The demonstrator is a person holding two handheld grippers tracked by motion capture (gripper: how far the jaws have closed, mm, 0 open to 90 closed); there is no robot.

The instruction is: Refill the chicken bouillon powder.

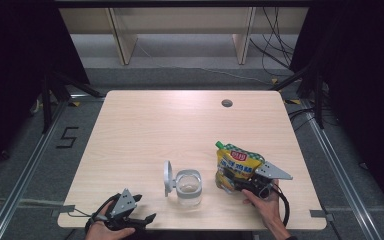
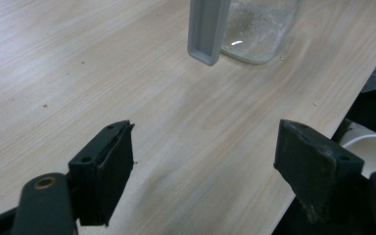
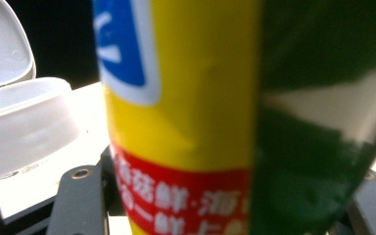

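Note:
A yellow and green spouted pouch (image 1: 237, 165) stands tilted at the table's front right, its spout pointing up and to the left. My right gripper (image 1: 241, 186) is shut on its lower part; in the right gripper view the pouch (image 3: 186, 98) spans the gap between both jaws. To its left a clear jar (image 1: 188, 187) rests on the table with its grey hinged lid (image 1: 168, 177) flipped open. The jar (image 3: 24, 122) and lid (image 3: 5, 44) appear close by at the left of that view. My left gripper (image 1: 146, 207) is at the front left edge, open and empty (image 2: 205, 156), facing the jar (image 2: 259, 29).
The light wooden table (image 1: 155, 130) has a round cable hole (image 1: 226, 103) near its far right. Its front edge runs just beside my left gripper. Wooden shelving legs (image 1: 122, 40) and cables lie on the floor beyond the table.

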